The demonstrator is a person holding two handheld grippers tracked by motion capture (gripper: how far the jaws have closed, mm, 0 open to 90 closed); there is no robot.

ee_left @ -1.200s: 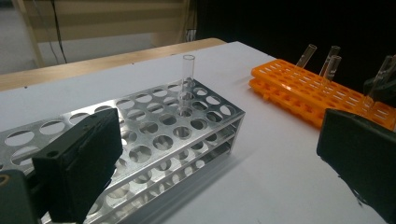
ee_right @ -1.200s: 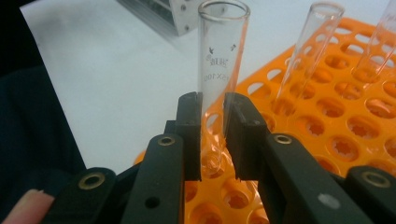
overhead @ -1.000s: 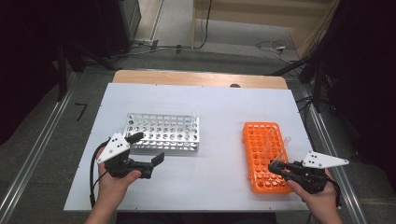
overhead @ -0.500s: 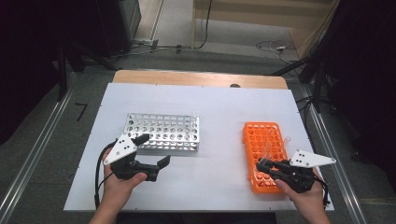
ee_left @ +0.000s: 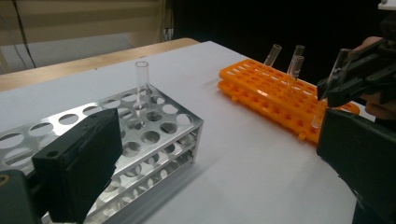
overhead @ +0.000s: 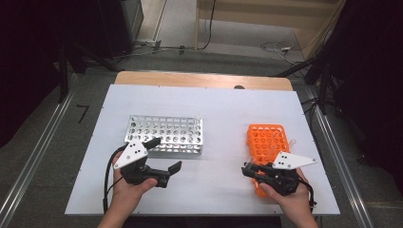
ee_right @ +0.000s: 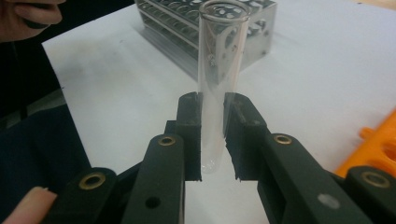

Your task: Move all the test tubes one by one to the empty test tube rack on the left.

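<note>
Right tongs (ee_right: 212,135) clamp a clear test tube (ee_right: 218,70), upright between the pads, just off the near-left corner of the orange rack (overhead: 268,142), desk's near right side. Left tongs (overhead: 164,154) gape wide, nothing in them, by the steel rack's (overhead: 164,135) near edge. Steel rack holds one tube (ee_left: 141,81), probably back corner.

Worktop (overhead: 214,102): centre of frame. Metal tube rack (overhead: 164,134): on worktop, left of centre; one test tube (ee_left: 141,80) upright in a hole at its right end. Plastic tube rack (overhead: 267,142): on worktop, right of centre, well apart from the metal rack; tubes (ee_left: 295,63) standing in it. Left gripper (overhead: 164,159): lower left, just before the metal rack. Right gripper (overhead: 248,170): lower right, over the plastic rack's near end, a glass tube (ee_right: 218,79) between its jaws.
</note>
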